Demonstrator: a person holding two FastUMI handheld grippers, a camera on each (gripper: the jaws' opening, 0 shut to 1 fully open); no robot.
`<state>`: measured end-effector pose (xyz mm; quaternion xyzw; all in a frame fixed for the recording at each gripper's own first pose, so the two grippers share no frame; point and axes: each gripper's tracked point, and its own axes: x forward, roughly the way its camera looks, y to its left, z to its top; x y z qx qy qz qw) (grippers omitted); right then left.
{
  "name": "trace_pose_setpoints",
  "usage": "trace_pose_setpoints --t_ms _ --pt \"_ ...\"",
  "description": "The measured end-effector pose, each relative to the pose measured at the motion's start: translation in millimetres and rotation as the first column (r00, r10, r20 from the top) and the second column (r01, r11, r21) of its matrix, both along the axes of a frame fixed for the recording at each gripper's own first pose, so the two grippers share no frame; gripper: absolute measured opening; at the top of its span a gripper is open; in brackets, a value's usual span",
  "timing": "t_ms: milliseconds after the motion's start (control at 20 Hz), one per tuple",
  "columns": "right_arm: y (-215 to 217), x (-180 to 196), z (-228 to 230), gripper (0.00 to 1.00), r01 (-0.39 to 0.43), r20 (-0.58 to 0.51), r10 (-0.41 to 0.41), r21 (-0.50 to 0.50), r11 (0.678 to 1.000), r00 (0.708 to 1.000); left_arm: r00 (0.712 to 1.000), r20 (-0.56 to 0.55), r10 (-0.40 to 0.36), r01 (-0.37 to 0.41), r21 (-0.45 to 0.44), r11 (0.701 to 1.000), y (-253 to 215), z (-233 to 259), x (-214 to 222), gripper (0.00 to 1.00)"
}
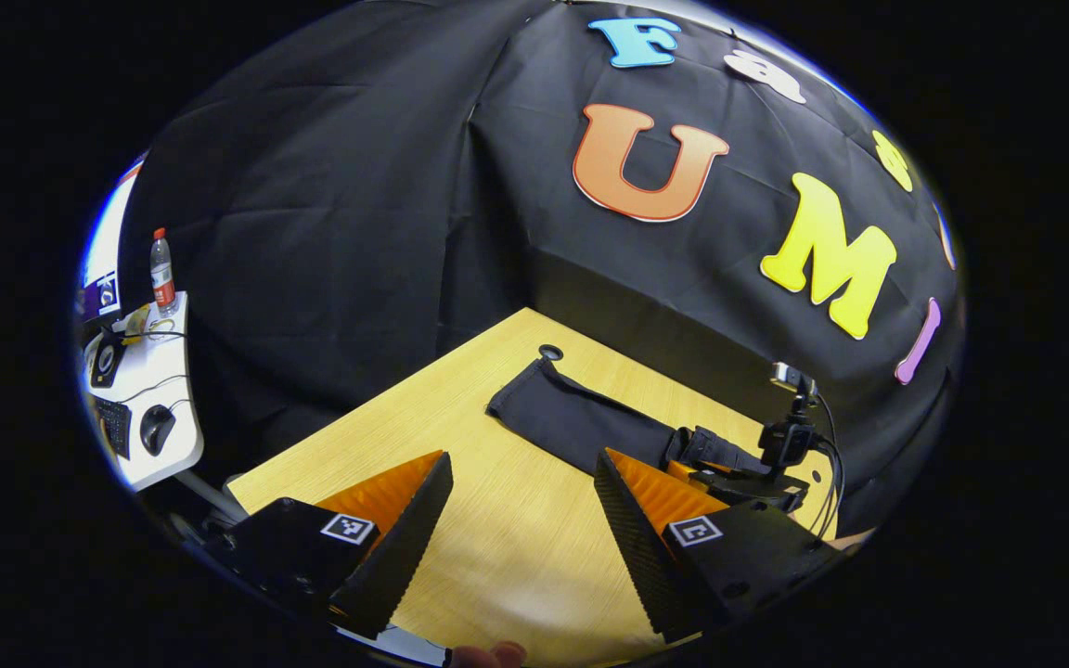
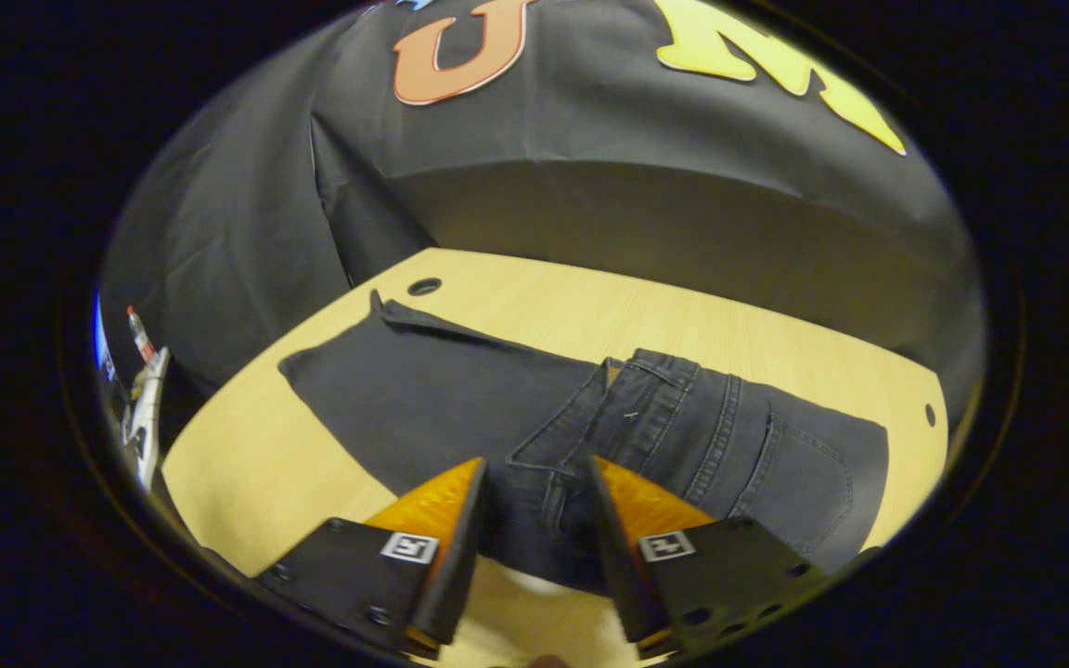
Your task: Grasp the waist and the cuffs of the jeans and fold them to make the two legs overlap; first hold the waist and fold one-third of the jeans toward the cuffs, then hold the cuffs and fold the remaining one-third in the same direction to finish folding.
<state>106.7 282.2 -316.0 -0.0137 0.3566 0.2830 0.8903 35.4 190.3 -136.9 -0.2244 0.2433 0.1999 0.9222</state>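
Dark denim jeans [image 2: 423, 399] lie flat on the wooden table [image 2: 247, 464], the legs overlapped and the cuffs [image 2: 377, 311] toward the far left. The waist end [image 2: 646, 399] with a back pocket [image 2: 804, 473] lies to the right, its waistband doubled over the leg. My right gripper [image 2: 537, 464] hangs low over the waistband with its jaws partly apart and denim between the fingers, and the cloth is not lifted. My left gripper [image 1: 523, 459] stands wide open above bare table, short of the jeans [image 1: 572, 422]. The right gripper [image 1: 739, 468] rests at the jeans' near end.
A white side desk [image 1: 149, 390] with a bottle [image 1: 161, 271], a mouse and a keyboard stands off the table's left. A cable hole [image 2: 424, 286] lies near the cuffs and a smaller hole [image 2: 929, 415] near the right edge. The booth's cloth wall closes the far side.
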Motion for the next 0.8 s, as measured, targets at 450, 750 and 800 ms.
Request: trace_pose_setpoints --t_ms 450,750,800 --pt "-105 -24 137 0.92 0.118 0.109 -0.133 0.131 0.984 0.985 0.991 0.123 -0.046 0.087 -0.361 0.929 15 -44 71 0.99" --pt "-198 -41 217 0.97 0.222 0.209 -0.234 0.081 0.972 0.95 0.984 0.109 0.143 -0.03 -0.685 0.728 37 -99 130 0.99" --pt "-210 -44 225 0.97 0.237 0.23 -0.247 0.067 0.969 0.941 0.981 0.089 0.175 -0.06 -0.713 0.699 42 -110 134 1.0"
